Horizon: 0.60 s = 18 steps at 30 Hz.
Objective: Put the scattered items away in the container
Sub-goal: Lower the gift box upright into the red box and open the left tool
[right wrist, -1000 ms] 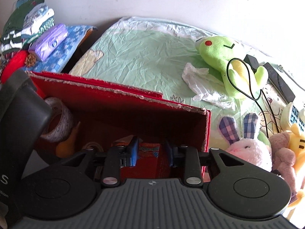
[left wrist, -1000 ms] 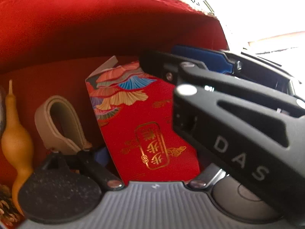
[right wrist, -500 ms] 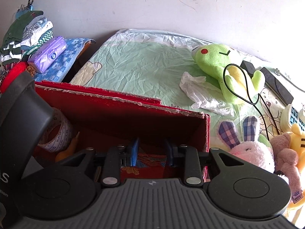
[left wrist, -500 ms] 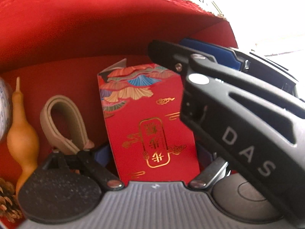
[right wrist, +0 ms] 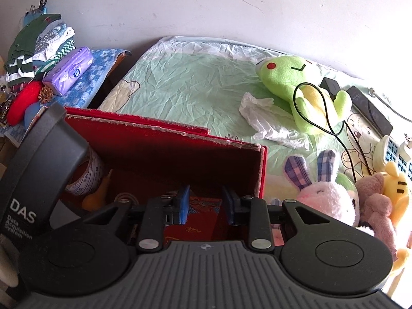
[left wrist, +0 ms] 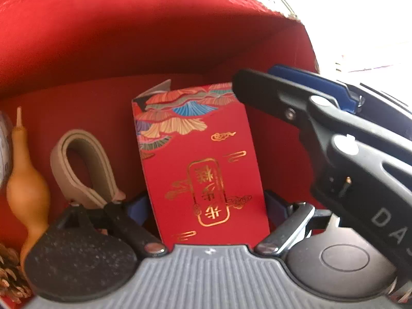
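Observation:
The red box (left wrist: 128, 38) (right wrist: 167, 154) fills the left wrist view. A red envelope (left wrist: 203, 170) (right wrist: 203, 221) with gold print sits inside it. My left gripper (left wrist: 207, 203) has its blue pads against the envelope's two long edges, jaws wide apart. My right gripper (right wrist: 205, 203) hovers over the envelope's top end, its pads a short way apart with nothing between them. One of its black fingers (left wrist: 270, 90) overlaps the envelope's upper right corner. A tan gourd (left wrist: 25, 188), a beige strap loop (left wrist: 82, 170), a pine cone (left wrist: 10, 273) and a tape roll (right wrist: 87, 177) also lie in the box.
The box stands on a bed with a green sheet (right wrist: 193, 82). To its right are a crumpled plastic bag (right wrist: 267, 118), a green frog plush (right wrist: 291, 77) under a black cable (right wrist: 324, 113), a pink rabbit plush (right wrist: 324, 200) and a power strip (right wrist: 391, 152). Folded clothes and a purple tissue pack (right wrist: 69, 69) sit at the left.
The envelope's top has swung right, so it lies straighter between the left pads. In the left wrist view the right gripper's finger has slid right and covers less of the envelope.

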Available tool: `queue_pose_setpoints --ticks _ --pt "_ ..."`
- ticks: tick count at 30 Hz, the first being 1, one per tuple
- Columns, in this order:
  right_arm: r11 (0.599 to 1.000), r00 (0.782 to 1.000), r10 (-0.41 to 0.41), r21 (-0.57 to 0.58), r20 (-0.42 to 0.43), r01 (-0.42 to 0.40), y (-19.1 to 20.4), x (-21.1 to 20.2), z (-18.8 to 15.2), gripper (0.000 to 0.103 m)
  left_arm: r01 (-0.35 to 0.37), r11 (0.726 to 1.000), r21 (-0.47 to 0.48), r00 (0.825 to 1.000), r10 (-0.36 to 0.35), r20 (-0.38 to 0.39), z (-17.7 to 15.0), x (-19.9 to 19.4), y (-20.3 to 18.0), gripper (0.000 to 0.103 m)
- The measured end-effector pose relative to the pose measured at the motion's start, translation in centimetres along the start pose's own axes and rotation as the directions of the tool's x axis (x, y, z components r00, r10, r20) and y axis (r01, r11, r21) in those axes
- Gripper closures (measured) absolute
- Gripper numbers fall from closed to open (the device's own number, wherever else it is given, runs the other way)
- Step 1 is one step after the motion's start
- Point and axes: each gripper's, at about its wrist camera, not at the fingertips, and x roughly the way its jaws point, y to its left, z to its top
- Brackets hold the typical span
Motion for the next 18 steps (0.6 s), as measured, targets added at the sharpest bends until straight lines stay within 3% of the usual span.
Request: queue_pose_setpoints --ticks 7,15,18 --pt "0.998 0.998 0.011 -0.065 -0.055 -0.014 -0.2 -0.1 0.0 0.079 -0.033 0.999 0.043 0.999 0.034 -0.021 -0.3 -0.4 -0.4 0.014" --pt "0.985 0.992 0.000 -0.172 -0.129 -0.023 0.2 0.3 0.5 0.081 -0.191 0.978 0.079 0.982 0.190 0.018 -1.1 -1.8 -1.3 0.014" --pt "0.974 0.988 -0.019 -0.226 -0.154 -0.017 0.7 0.6 0.6 0.081 -0.210 0.971 0.111 0.978 0.206 0.040 -1.8 -2.6 -1.6 0.014"
